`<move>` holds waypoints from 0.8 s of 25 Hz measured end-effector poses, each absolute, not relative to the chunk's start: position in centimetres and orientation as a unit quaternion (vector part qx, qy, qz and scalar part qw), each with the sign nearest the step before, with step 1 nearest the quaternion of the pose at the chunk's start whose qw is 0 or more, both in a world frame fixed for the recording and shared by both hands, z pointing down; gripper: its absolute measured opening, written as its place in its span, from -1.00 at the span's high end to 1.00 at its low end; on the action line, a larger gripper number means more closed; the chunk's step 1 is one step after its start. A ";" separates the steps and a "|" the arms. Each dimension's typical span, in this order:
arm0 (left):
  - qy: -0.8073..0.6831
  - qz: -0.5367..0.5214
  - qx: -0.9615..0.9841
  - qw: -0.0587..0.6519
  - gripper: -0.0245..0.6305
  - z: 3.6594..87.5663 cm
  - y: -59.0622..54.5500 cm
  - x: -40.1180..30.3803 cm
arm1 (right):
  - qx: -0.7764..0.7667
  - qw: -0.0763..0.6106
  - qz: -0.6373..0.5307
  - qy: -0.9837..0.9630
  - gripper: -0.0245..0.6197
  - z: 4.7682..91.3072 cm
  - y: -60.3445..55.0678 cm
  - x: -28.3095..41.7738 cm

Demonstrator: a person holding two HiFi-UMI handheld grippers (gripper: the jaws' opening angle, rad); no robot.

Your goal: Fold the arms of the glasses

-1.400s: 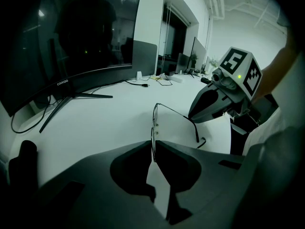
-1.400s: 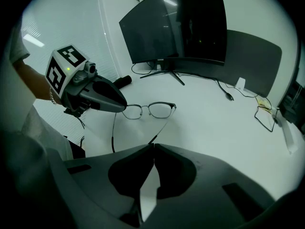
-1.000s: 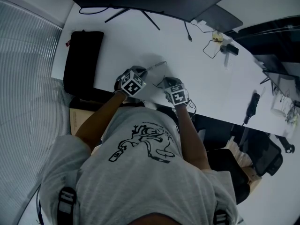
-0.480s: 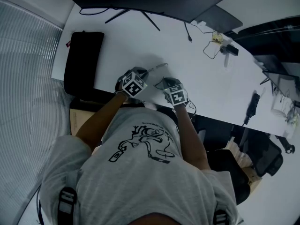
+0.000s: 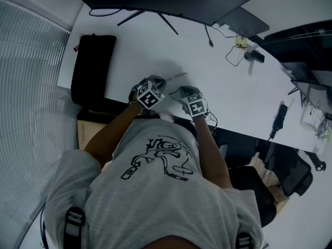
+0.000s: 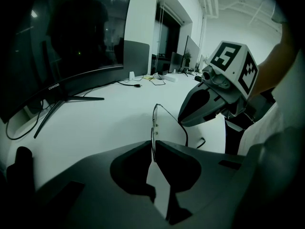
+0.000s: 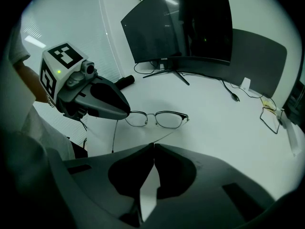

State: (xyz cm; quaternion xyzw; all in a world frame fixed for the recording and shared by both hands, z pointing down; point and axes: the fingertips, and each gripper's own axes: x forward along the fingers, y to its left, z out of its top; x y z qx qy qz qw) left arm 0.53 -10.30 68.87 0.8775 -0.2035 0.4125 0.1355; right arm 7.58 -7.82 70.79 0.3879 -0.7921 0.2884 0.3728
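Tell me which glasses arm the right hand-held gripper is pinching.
The arm on the frame end farthest from the left hand-held gripper; the other arm starts under it.

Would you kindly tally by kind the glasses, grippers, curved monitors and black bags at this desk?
glasses: 1
grippers, left gripper and right gripper: 2
curved monitor: 1
black bag: 1
total: 5

This is an office. A wide curved monitor (image 7: 181,23) stands on a long white desk (image 7: 214,123) well beyond the right gripper's (image 7: 153,145) fingers (image 7: 214,175), with loose cables (image 7: 235,97) to their right and window blinds (image 7: 71,27) to their left.
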 end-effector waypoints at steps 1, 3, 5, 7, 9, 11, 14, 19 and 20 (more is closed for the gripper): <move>-0.203 0.413 0.878 0.135 0.79 68.9 -10.3 0.5 | 0.388 0.373 0.289 -0.792 0.89 70.8 -7.9 7.5; -0.201 0.414 0.878 0.135 0.79 68.9 -10.2 0.6 | 0.386 0.372 0.290 -0.792 0.89 70.8 -7.9 7.4; -0.199 0.415 0.878 0.136 0.79 68.9 -10.1 0.6 | 0.386 0.372 0.291 -0.793 0.89 70.9 -8.0 7.4; -0.197 0.415 0.878 0.135 0.79 68.9 -10.0 0.7 | 0.385 0.372 0.292 -0.793 0.89 70.9 -8.0 7.4; -0.196 0.415 0.878 0.134 0.79 68.9 -9.9 0.8 | 0.385 0.373 0.292 -0.792 0.89 70.9 -8.0 7.4; -0.194 0.415 0.879 0.132 0.79 68.9 -9.8 0.9 | 0.385 0.372 0.292 -0.793 0.89 70.8 -8.0 7.4; -0.191 0.417 0.879 0.130 0.79 68.9 -9.6 0.9 | 0.385 0.372 0.292 -0.793 0.89 70.8 -8.0 7.3; -0.186 0.417 0.880 0.129 0.79 68.8 -9.3 1.0 | 0.384 0.374 0.292 -0.792 0.89 70.8 -8.0 7.3; -0.185 0.418 0.880 0.128 0.79 68.8 -9.2 1.1 | 0.384 0.374 0.291 -0.792 0.89 70.8 -8.0 7.3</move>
